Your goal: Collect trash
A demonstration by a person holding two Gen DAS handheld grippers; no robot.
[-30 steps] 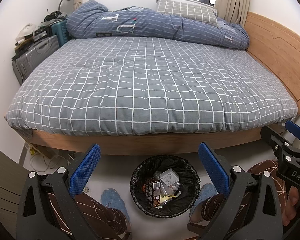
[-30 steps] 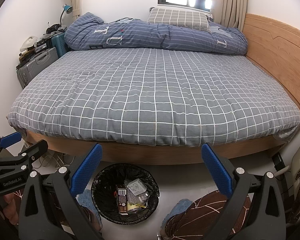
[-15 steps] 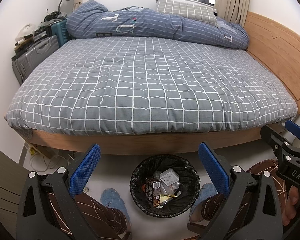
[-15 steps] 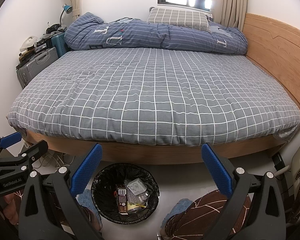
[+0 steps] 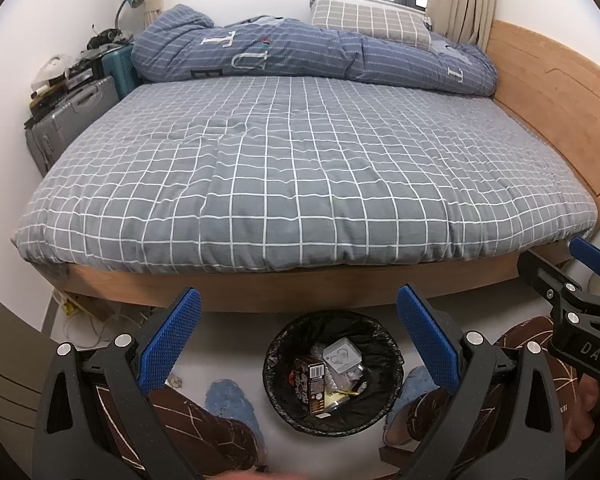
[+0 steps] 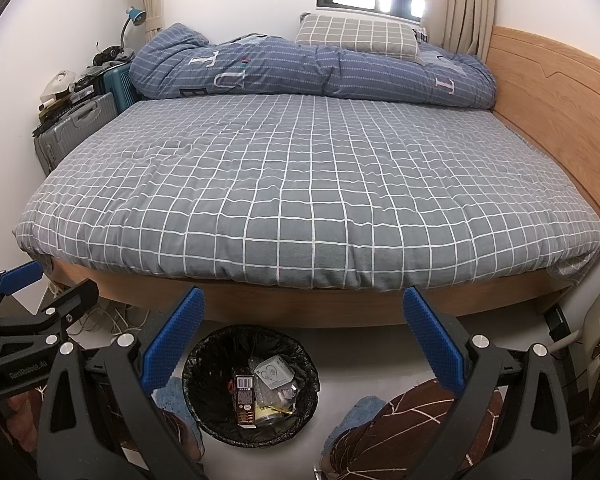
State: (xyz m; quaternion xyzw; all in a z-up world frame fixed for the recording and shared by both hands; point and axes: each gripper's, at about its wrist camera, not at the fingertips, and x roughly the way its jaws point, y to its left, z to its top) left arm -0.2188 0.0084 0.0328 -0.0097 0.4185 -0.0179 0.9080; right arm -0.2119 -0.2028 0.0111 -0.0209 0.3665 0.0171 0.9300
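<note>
A round bin with a black liner (image 5: 384, 340) (image 6: 300, 354) stands on the floor in front of the bed. It holds a dark carton (image 5: 310, 384) (image 6: 244, 398), a white packet (image 5: 342, 358) (image 6: 274, 372) and clear wrappers. My left gripper (image 5: 298, 344) is open and empty, held above the bin. My right gripper (image 6: 304, 344) is open and empty, above and slightly right of the bin. Each gripper shows at the edge of the other's view: the right one (image 5: 572, 280) and the left one (image 6: 40, 296).
A bed with a grey checked cover (image 5: 300, 168) fills the view, with a folded blue duvet (image 5: 300, 56) and a pillow (image 5: 368, 20) at the back. Suitcases (image 5: 72, 120) stand at the left wall. Cables (image 5: 96, 320) lie on the floor under the bed's left corner. The person's knees and blue slippers (image 5: 230, 398) flank the bin.
</note>
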